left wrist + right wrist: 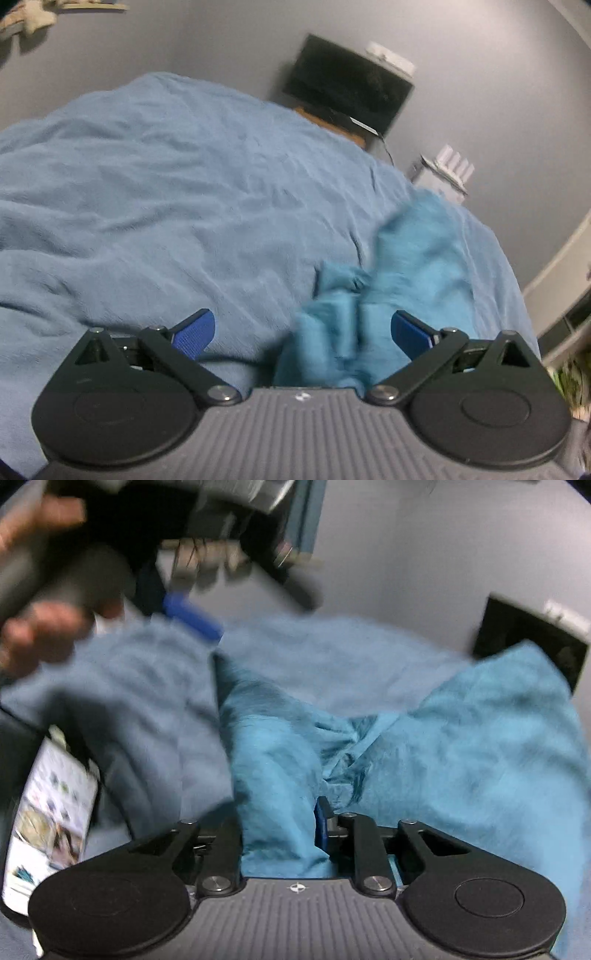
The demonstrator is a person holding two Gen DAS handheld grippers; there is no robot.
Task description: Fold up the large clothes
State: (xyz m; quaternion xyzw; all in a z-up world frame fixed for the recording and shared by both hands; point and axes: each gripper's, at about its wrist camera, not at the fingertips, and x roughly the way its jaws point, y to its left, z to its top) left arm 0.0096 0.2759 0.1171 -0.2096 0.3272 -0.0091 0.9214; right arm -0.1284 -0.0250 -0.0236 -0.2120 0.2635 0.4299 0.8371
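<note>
A teal garment (402, 273) lies bunched on a bed with a light blue blanket (166, 184). My left gripper (301, 332) is open, its blue pads spread wide; the garment's near folds lie between the jaws and touch neither pad. In the right wrist view the garment (461, 746) drapes over my right gripper (295, 827), which is shut on a fold of it; one blue pad (320, 829) shows, the other is hidden by cloth. The left gripper (192, 618) and the hand holding it appear blurred at upper left.
A dark TV (347, 85) hangs on the grey wall beyond the bed, with a white unit (447, 173) to its right. A printed paper or magazine (48, 819) lies at the bed's left edge in the right wrist view.
</note>
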